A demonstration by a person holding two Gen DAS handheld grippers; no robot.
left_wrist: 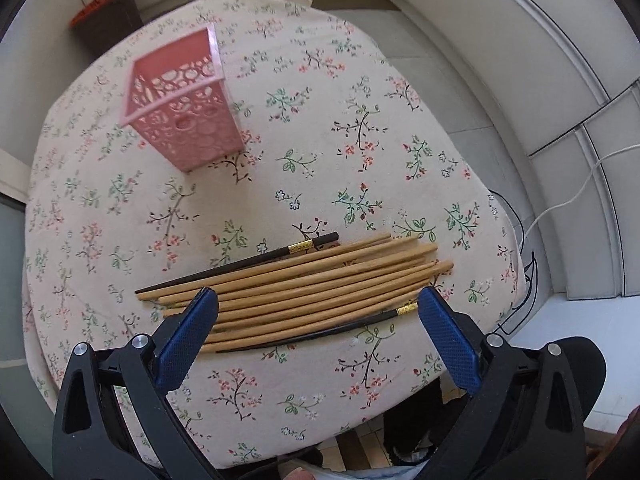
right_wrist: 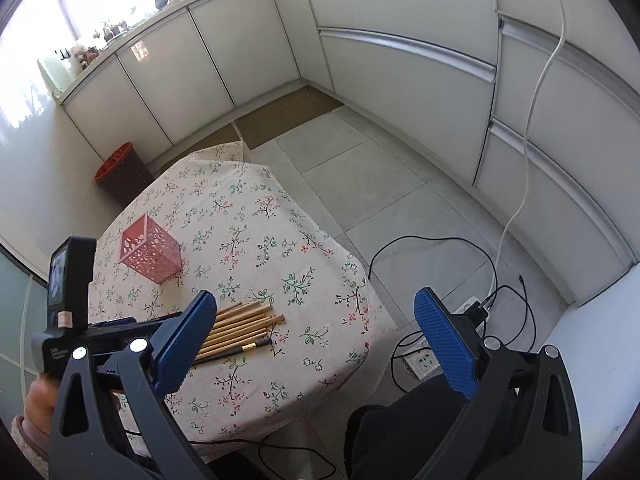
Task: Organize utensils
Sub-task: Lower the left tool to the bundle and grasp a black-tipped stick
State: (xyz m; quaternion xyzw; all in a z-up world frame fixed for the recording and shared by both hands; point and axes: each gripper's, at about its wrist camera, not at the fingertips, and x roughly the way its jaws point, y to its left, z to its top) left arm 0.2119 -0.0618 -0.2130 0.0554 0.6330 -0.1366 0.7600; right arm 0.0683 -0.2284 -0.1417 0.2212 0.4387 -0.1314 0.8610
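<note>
Your left gripper (left_wrist: 318, 300) hung low over the near side of the table, its blue fingers (left_wrist: 188, 330) spread wide and holding nothing, tilted down so the tips framed the row of chopsticks from above. Your right gripper (right_wrist: 316, 304) sat higher and further back, off the table's near right corner, its fingers (right_wrist: 446, 342) likewise parted and empty, with floor showing between them; from that view your left hand (right_wrist: 38, 400) could be seen low at the left edge, wrapped round the other tool's handle. Just beyond the left tips, the wooden chopsticks (left_wrist: 296, 288) lay side by side in a close bundle on the floral tablecloth (left_wrist: 360, 140), with one dark chopstick (left_wrist: 240, 266) along the far edge of the bundle and another dark chopstick (left_wrist: 320, 332) along the near edge, each with a gold band. Well apart from them, toward the far left of the table, the pink perforated holder (left_wrist: 180, 100) stood upright. Beyond the table, a dark bin with an orange rim (right_wrist: 120, 172) stood on the floor by white cabinets (right_wrist: 180, 72).
</note>
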